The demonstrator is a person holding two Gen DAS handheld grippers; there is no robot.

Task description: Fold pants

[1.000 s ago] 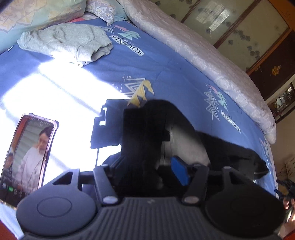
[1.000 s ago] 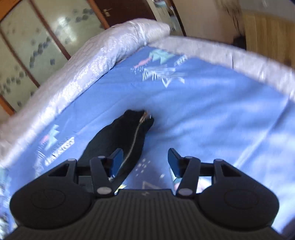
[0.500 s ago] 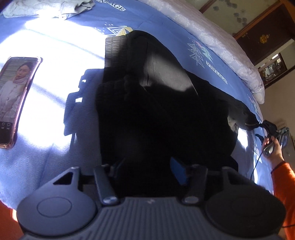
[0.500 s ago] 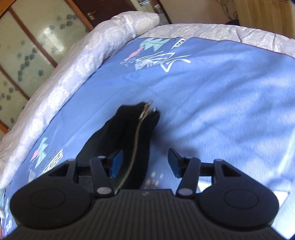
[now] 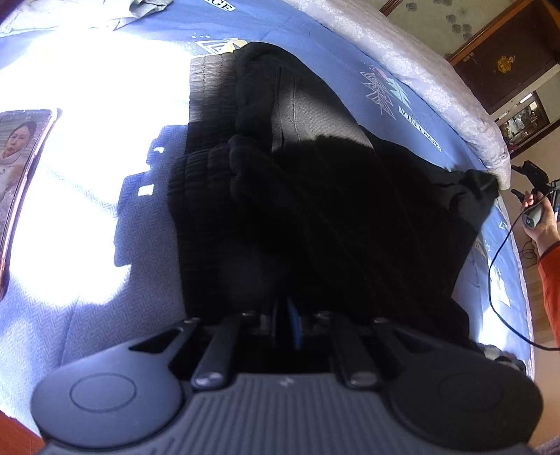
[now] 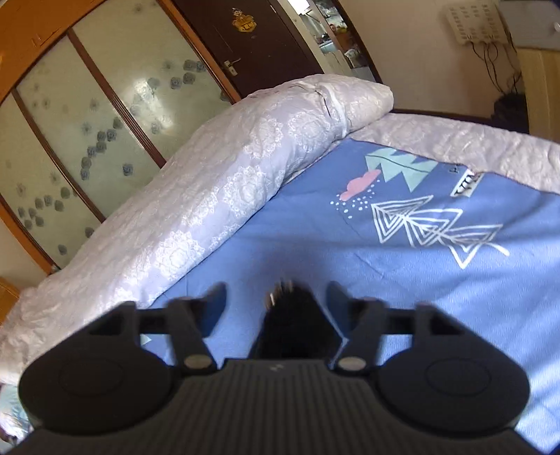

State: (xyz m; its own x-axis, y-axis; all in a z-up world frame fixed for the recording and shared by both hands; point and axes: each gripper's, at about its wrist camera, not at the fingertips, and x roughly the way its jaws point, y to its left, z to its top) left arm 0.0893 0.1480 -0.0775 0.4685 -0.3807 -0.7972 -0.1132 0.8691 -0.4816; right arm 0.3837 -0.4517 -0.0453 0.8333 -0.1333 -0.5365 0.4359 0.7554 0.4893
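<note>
Black pants (image 5: 332,210) lie bunched on the blue printed bedsheet (image 5: 147,245), the ribbed waistband toward the left, one leg stretching off to the right. My left gripper (image 5: 288,315) is shut on a fold of the black fabric at the near edge of the pants; only a blue pad edge shows. In the right wrist view, the zippered end of the pants leg (image 6: 294,325) lies between the fingers of my right gripper (image 6: 276,292). Its jaws are opening and the pads stand clear of the cloth on both sides.
A phone (image 5: 21,168) with a lit screen lies on the sheet at the left. A grey garment (image 5: 147,7) sits at the far edge. A rolled white quilt (image 6: 210,196) lines the bed's far side. A hand (image 5: 539,217) and a cable (image 5: 497,273) show at the right.
My left gripper sank onto the pants and closed on the fabric. My right gripper moved over the leg end, which now sits between its wider jaws instead of off to the left.
</note>
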